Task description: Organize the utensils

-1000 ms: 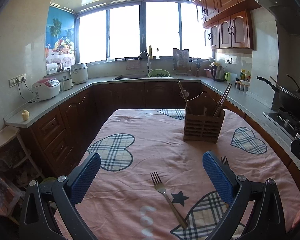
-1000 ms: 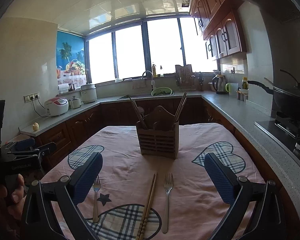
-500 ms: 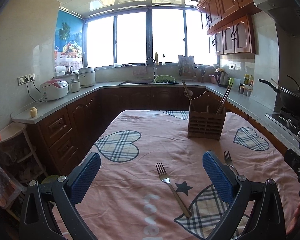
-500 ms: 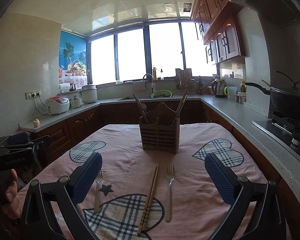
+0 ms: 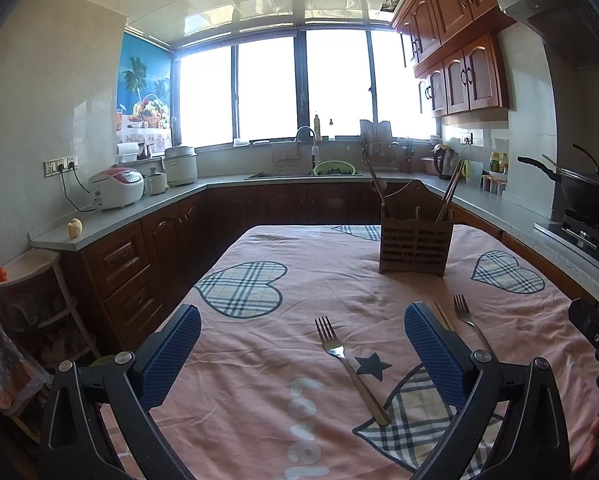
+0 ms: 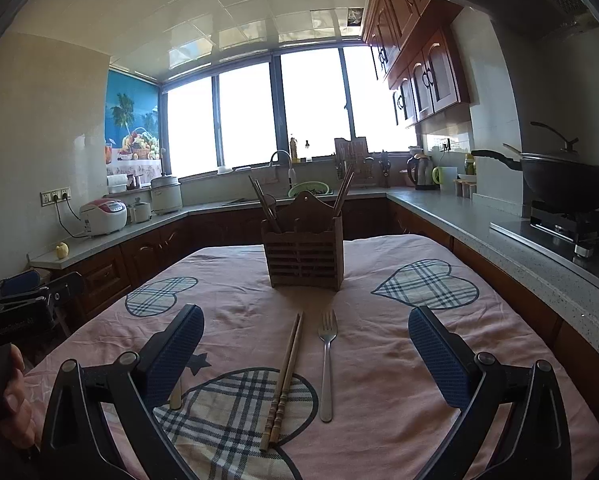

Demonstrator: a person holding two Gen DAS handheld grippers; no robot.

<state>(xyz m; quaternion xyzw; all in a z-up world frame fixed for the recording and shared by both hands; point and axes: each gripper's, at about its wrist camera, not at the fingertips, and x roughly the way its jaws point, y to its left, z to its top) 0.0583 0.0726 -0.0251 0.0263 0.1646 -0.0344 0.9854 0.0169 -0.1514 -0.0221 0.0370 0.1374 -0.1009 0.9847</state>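
A wooden utensil holder (image 5: pixel 415 244) with chopsticks in it stands at the far middle of the table; it also shows in the right wrist view (image 6: pixel 304 254). A fork (image 5: pixel 349 364) lies between my open left gripper's (image 5: pixel 301 344) fingers. A second fork (image 6: pixel 326 360) and a pair of chopsticks (image 6: pixel 284 380) lie side by side between my open right gripper's (image 6: pixel 305 346) fingers. Both grippers hover above the near table and hold nothing. The second fork (image 5: pixel 469 318) shows past the left gripper's right finger, which partly hides the chopsticks.
The table has a pink cloth (image 5: pixel 339 280) with plaid hearts. Kitchen counters run along the left (image 5: pixel 111 220), back and right (image 6: pixel 519 248). A wok (image 6: pixel 567 176) sits on the stove at right. The other gripper (image 6: pixel 23 304) shows at the left edge.
Both grippers have pulled back and tilted up; the holder looks farther, and more of the forks and chopsticks shows. Both stay open.
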